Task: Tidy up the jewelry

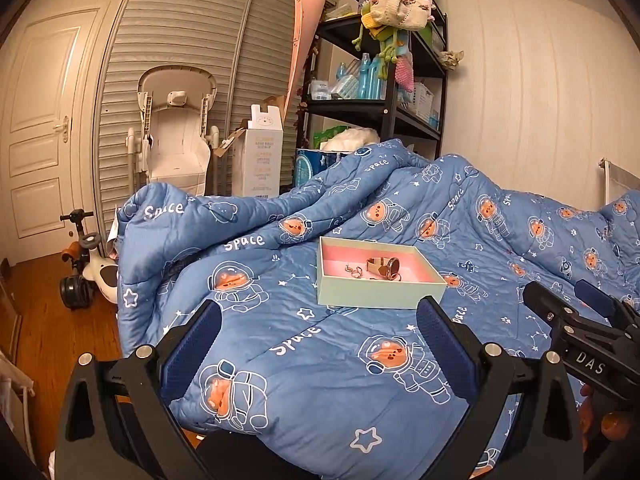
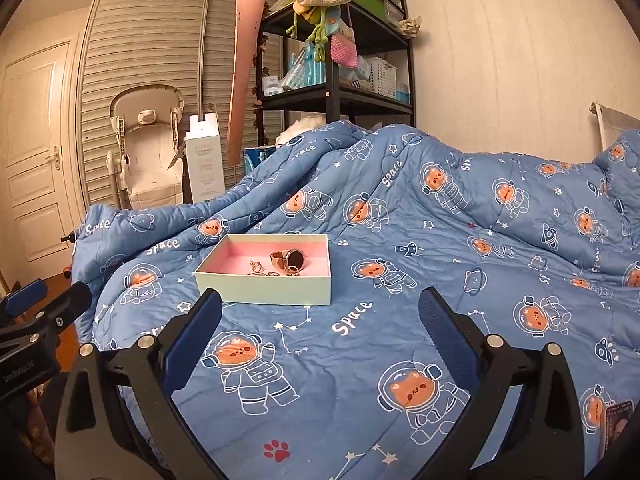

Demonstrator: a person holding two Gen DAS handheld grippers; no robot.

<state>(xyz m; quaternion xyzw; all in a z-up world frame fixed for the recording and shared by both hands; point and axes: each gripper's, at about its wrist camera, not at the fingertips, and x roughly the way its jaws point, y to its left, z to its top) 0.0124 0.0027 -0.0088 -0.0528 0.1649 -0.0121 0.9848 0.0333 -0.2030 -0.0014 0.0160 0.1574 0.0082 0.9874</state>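
A pale green box with a pink lining (image 1: 372,294) (image 2: 264,291) rests on the blue space-print quilt (image 1: 320,360) (image 2: 400,280). Inside it lie a rose-gold watch (image 1: 386,266) (image 2: 289,261) and a few small rings or earrings (image 1: 355,271) (image 2: 260,269). My left gripper (image 1: 320,320) hangs open just short of the box, nothing between its blue-padded fingers. My right gripper (image 2: 320,308) is open too, near the box's front right corner and empty. Each gripper shows at the edge of the other's view: the right one (image 1: 568,300) and the left one (image 2: 44,294).
Behind the bed stand a black shelf unit (image 1: 384,112) with bottles, baskets and hanging knitted bags, a white high chair (image 1: 176,140), a tall white carton (image 1: 260,156) and slatted wardrobe doors. A ride-on toy (image 1: 88,268) sits on the wooden floor to the left.
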